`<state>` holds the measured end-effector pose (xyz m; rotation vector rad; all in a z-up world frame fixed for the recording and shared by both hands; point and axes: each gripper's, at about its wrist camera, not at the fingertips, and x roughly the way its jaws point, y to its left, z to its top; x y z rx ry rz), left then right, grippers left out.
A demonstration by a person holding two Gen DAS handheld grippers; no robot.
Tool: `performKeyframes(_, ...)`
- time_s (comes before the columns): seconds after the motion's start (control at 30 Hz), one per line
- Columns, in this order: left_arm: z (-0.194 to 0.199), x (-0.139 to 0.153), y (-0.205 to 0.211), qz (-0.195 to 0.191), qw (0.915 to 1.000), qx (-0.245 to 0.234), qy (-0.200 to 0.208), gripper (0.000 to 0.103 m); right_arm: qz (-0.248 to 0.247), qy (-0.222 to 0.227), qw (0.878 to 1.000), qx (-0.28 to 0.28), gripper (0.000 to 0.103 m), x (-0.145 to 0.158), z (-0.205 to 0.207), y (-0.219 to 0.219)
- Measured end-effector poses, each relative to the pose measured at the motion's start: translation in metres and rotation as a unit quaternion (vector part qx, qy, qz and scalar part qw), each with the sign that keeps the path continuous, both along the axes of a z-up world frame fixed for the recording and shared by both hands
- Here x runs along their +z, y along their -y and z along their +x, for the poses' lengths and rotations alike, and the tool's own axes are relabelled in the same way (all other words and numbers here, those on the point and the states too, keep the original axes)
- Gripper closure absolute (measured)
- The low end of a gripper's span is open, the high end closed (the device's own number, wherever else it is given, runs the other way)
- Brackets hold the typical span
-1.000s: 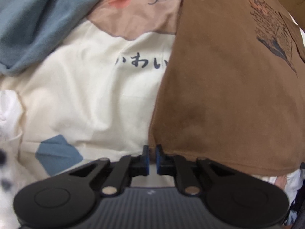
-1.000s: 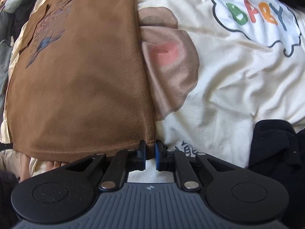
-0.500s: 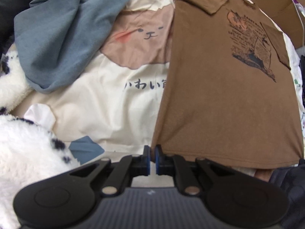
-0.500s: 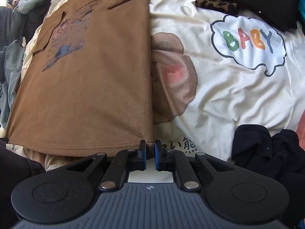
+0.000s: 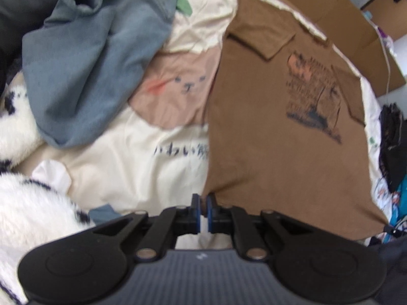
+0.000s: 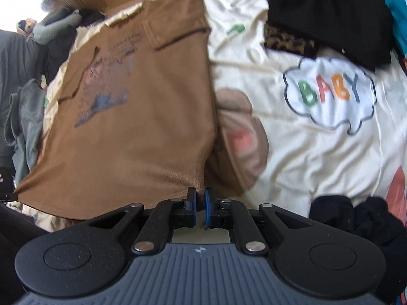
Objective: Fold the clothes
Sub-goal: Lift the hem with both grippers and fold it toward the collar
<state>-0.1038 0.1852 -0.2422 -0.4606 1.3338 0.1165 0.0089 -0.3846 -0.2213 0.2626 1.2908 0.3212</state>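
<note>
The left gripper (image 5: 203, 203) is clenched on the near left hem corner of the brown shirt (image 5: 279, 137), and the right gripper (image 6: 200, 198) pinches the near right hem corner, so the hem hangs between them above the cream sheet (image 6: 292, 152). The shirt runs away from both grippers, print side up and sleeves folded in, its far end lying on the sheet. A blue garment (image 5: 89, 71) lies left of it; black clothes (image 6: 328, 15) lie right, beyond the "BABY" print (image 6: 328, 94).
</note>
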Motion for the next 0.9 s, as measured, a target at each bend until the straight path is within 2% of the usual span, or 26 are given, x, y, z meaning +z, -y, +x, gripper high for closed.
performKeyframes(0.17, 0.016, 0.02, -0.005, 0.001, 0.9995, -0.001, 0.031, 0.099, 0.017, 0.019, 1.0, -0.011, 0.098, 0.016, 0.019, 0.001)
performKeyframes(0.5, 0.058, 0.022, -0.02, -0.001, 0.9977, 0.012, 0.067, 0.099, 0.043, 0.057, 0.997, -0.028, 0.098, 0.033, 0.066, -0.002)
performKeyframes(0.7, 0.09, 0.003, -0.027, -0.006, 0.9962, 0.029, 0.082, 0.099, 0.053, 0.059, 0.996, -0.045, 0.098, 0.017, 0.098, -0.004)
performKeyframes(0.9, 0.13, -0.03, -0.032, -0.01, 0.9956, 0.044, 0.082, 0.099, 0.057, 0.045, 0.995, -0.068, 0.098, -0.015, 0.137, -0.009)
